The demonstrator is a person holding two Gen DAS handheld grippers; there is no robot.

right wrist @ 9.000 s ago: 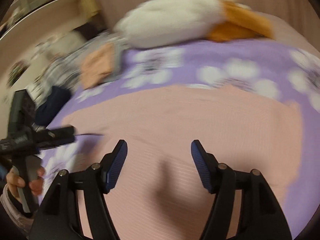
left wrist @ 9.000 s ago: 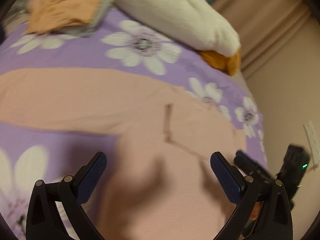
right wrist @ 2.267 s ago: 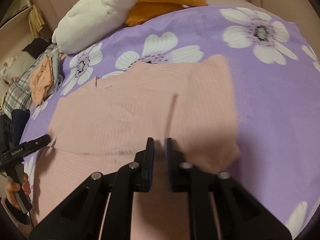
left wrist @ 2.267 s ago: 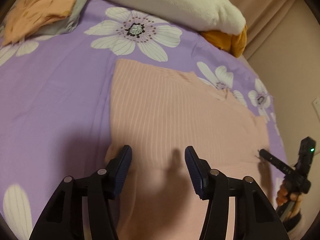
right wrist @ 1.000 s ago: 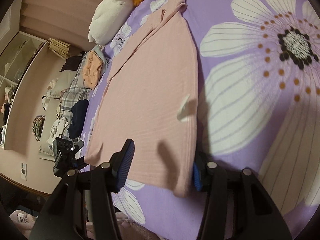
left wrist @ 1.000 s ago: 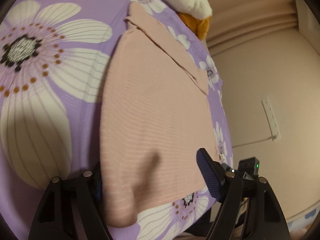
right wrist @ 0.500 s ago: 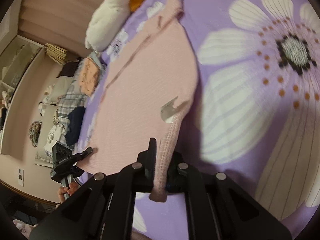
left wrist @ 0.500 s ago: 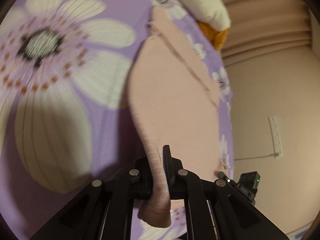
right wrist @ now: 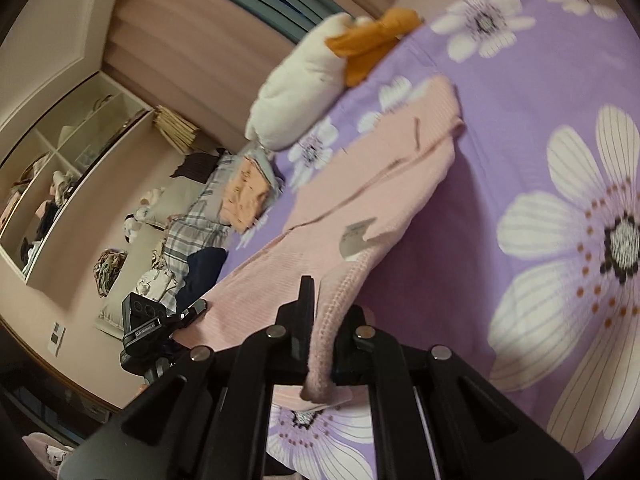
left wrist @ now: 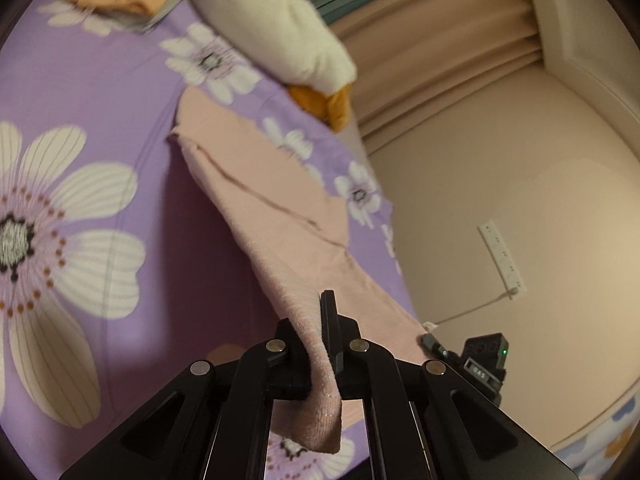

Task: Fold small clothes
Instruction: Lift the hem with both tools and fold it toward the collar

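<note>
The pink knit garment (left wrist: 256, 204) lies lengthwise on the bed (left wrist: 80, 92), over a purple cover printed with large white flowers. Its long axis runs from the near hem, held up off the cover, away to the far end, which rests flat just short of the white plush toy (left wrist: 276, 28) (orange parts show at one end of it).

Left gripper (left wrist: 316, 344): jaws closed tight on one near corner of the garment, with a flap of knit hanging below them.

Right gripper (right wrist: 320, 344): jaws closed tight on the other near corner, a grey label (right wrist: 354, 238) showing just beyond.

The near hem is stretched between the two grippers. A stack of folded clothes (right wrist: 244, 196) lies near the toy.
</note>
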